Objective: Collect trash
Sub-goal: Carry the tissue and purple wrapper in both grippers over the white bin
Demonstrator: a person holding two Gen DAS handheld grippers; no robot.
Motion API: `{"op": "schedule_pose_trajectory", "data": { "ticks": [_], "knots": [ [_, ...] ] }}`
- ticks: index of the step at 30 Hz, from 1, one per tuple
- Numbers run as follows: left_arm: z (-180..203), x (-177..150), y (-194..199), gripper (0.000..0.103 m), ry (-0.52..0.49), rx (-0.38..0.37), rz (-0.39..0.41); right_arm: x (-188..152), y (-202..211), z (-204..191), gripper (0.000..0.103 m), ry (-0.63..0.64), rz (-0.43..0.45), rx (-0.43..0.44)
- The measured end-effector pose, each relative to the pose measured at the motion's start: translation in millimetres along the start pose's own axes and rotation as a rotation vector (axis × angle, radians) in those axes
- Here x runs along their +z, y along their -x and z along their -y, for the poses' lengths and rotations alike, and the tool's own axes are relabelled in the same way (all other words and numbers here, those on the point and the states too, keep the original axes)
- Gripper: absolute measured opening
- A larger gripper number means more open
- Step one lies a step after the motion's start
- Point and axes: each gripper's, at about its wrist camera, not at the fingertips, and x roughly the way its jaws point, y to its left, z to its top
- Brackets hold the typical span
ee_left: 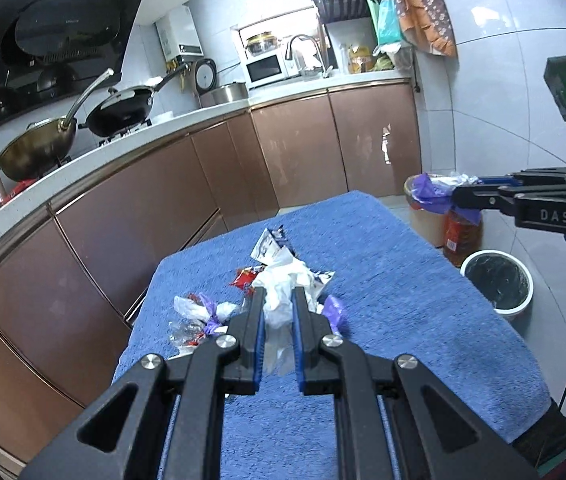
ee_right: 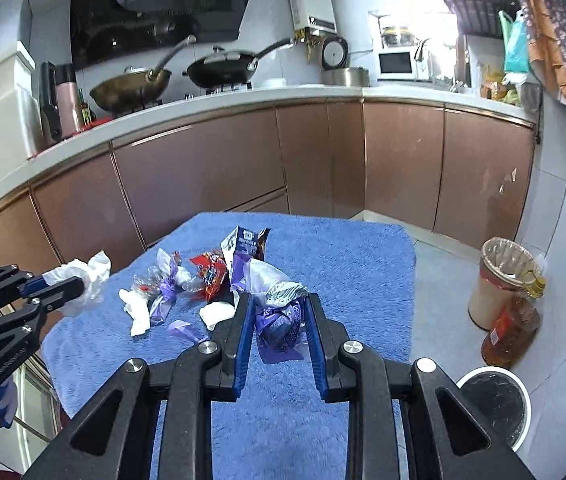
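My left gripper is shut on a crumpled white plastic bag, held above the blue towel-covered table. In the right wrist view it shows at the left, with the white bag sticking out of its tips. My right gripper is shut on a purple and silver wrapper; it appears at the right edge with the purple wrapper. Several loose wrappers lie on the towel, among them a red wrapper and a torn carton.
On the floor to the table's right stands a white bin with a black liner, and beyond it a beige lined bin and an oil bottle. Brown cabinets run behind the table, with woks on the stove above.
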Motion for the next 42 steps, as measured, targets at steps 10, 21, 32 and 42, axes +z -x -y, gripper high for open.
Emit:
{"op": "schedule_pose_trajectory", "data": {
  "ticks": [10, 21, 32, 42],
  "knots": [
    [38.3, 26.7, 8.0, 0.011, -0.052, -0.07, 0.049, -12.0, 39.2, 23.0, 0.024, -0.064, 0.073, -0.05],
    [124.4, 74.0, -51.3, 0.011, -0.156, -0.312, 0.013, -46.8, 60.7, 114.6, 0.024, -0.253, 0.084, -0.277],
    [267.3, 126.6, -176.3, 0.011, -0.147, -0.673, -0.166, -113.6, 39.3, 250.2, 0.024, -0.504, -0.026, -0.52],
    [372.4, 118.7, -282.9, 0.02, -0.114, -0.782, -0.339, -163.4, -25.6, 330.2, 0.027, -0.606, -0.179, -0.586]
  ]
}}
